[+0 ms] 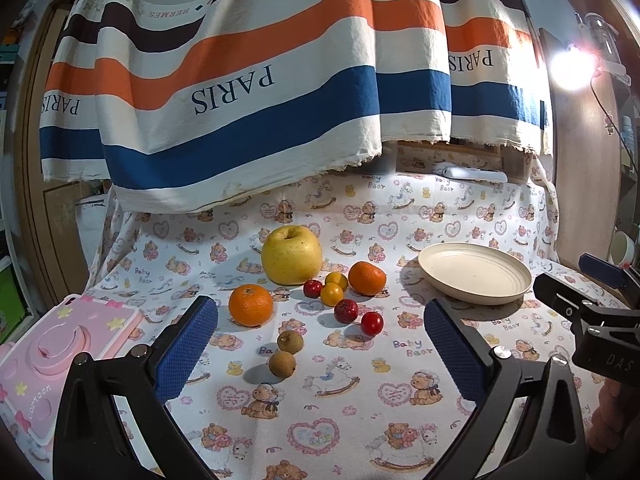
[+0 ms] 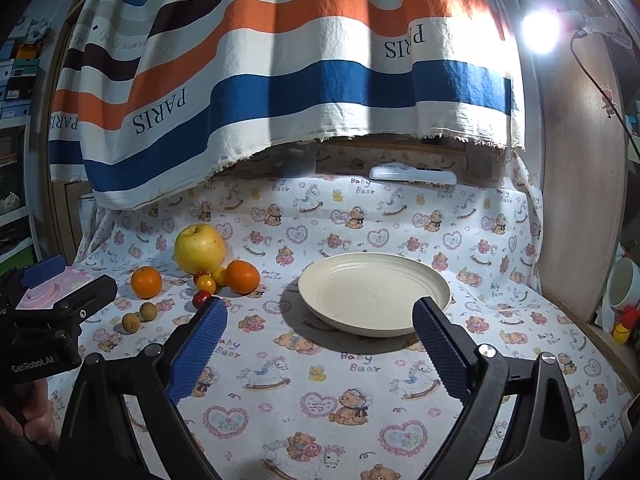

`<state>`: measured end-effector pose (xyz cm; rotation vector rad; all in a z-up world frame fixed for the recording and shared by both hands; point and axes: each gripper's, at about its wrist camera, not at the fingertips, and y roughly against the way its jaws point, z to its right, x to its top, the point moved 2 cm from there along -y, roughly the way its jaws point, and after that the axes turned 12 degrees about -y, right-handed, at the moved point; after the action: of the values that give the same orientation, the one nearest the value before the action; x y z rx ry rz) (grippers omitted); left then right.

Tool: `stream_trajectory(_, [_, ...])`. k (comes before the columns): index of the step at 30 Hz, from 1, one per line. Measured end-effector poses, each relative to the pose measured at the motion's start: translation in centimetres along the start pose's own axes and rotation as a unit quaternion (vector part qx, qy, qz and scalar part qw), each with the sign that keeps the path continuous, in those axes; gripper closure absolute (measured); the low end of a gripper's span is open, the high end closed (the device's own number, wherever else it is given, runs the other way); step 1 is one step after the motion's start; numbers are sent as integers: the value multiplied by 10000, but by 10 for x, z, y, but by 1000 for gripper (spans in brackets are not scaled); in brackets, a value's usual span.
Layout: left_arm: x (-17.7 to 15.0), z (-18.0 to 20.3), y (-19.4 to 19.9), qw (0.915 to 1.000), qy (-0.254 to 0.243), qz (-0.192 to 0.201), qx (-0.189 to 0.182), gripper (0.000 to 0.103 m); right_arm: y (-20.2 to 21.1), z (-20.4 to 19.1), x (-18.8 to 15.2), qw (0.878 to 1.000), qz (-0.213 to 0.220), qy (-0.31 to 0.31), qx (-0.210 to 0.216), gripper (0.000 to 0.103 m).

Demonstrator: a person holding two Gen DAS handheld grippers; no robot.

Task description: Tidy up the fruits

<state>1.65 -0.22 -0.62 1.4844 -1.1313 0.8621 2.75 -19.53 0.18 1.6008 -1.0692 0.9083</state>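
A cluster of fruit lies on the bear-print cloth: a yellow apple (image 1: 292, 255), two oranges (image 1: 251, 305) (image 1: 367, 278), two small yellow fruits (image 1: 332, 294), three red cherry-like fruits (image 1: 346, 311) and two brown longans (image 1: 282, 363). An empty cream plate (image 1: 475, 273) sits to their right. My left gripper (image 1: 320, 322) is open, hovering in front of the fruit with nothing between its blue pads. My right gripper (image 2: 320, 320) is open in front of the plate (image 2: 374, 294), holding nothing. The fruit shows at the left in the right wrist view, with the apple (image 2: 200, 248) at the back.
A pink toy camera (image 1: 60, 356) lies at the left edge of the table. A striped cloth (image 1: 256, 92) hangs over the back. A white flat object (image 2: 412, 176) lies at the rear, a bright lamp (image 2: 540, 32) shines at upper right, and a cup (image 2: 624, 284) stands off the right side.
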Motion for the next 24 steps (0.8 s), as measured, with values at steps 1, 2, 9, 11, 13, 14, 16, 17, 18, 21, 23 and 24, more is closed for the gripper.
stream_trajectory(1, [0,0,0,10000,1,-1,1,0,0,0,0,10000,-7,-6,-14,8])
stream_trajectory(2, [0,1,0,10000,0,-1,1,0,-1,1,0,10000,-8,-16,-16,8])
stream_trajectory(9, [0,0,0,10000,5,-1,-1,0,-1,1,0,10000,-10,-15,-16,8])
stream_trajectory(11, [0,0,0,10000,4,-2,0,0,-1,1,0,10000,-8,-20,-15,7])
stream_trajectory(13, [0,0,0,10000,0,-8,6,0,-1,1,0,10000,-6,-18,-30,7])
stream_trajectory(14, [0,0,0,10000,1,-5,7,0,-1,1,0,10000,-4,-17,-37,6])
stream_trajectory(16, [0,-1,-1,10000,5,-7,1,0,0,2,0,10000,8,-14,-55,5])
stream_trajectory(17, [-1,-1,-1,10000,5,-11,4,0,0,2,0,10000,15,-14,-62,4])
stream_trajectory(18, [-1,-1,-1,10000,5,-20,7,0,0,2,0,10000,20,-12,-67,4])
stream_trajectory(21, [-1,-1,-2,10000,4,-31,7,0,0,2,1,10000,19,-9,-70,3])
stream_trajectory(23, [-1,-1,-2,10000,3,-32,5,0,0,2,1,10000,22,-7,-66,1])
stream_trajectory(24, [-1,-1,-2,10000,3,-35,4,0,0,2,1,10000,20,-7,-66,1])
